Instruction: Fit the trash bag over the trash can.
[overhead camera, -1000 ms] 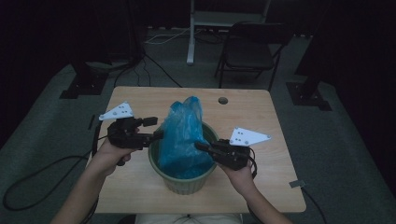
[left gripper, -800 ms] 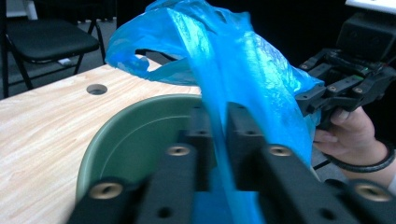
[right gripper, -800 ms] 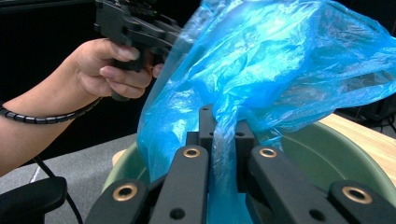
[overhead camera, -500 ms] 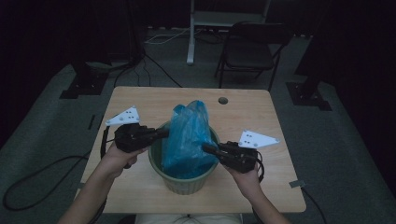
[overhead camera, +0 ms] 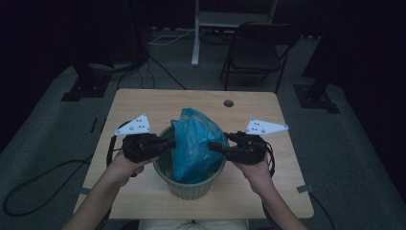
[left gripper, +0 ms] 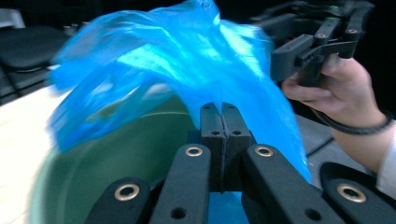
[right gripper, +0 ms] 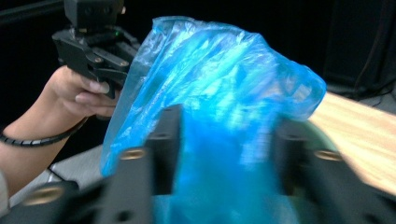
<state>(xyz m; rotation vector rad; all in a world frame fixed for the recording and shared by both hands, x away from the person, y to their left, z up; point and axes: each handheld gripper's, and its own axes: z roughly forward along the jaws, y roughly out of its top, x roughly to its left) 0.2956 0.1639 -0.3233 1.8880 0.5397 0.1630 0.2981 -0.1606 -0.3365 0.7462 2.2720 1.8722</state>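
Note:
A blue plastic bag (overhead camera: 194, 143) stands bunched up in a round green bin (overhead camera: 191, 186) at the table's front middle. My left gripper (overhead camera: 168, 143) reaches in from the left. In the left gripper view its jaws (left gripper: 225, 119) are pressed together with the bag's film (left gripper: 154, 60) pinched at their tips, above the bin's green inside (left gripper: 116, 154). My right gripper (overhead camera: 214, 145) comes from the right. Its jaws have just been opening and stand apart (right gripper: 226, 149), with loose blue film (right gripper: 224, 84) between them and not pressed.
The wooden table (overhead camera: 143, 103) has a small round hole (overhead camera: 229, 103) near its far edge. Behind it stand a folding chair (overhead camera: 256, 52) and a pale post (overhead camera: 195, 33). Dark stand bases (overhead camera: 84, 88) (overhead camera: 316, 98) and cables lie on the grey floor.
The left jaws have closed on the bag's left side. The right jaws have opened and that gripper has drawn back to the right. The bag's top has sunk a little.

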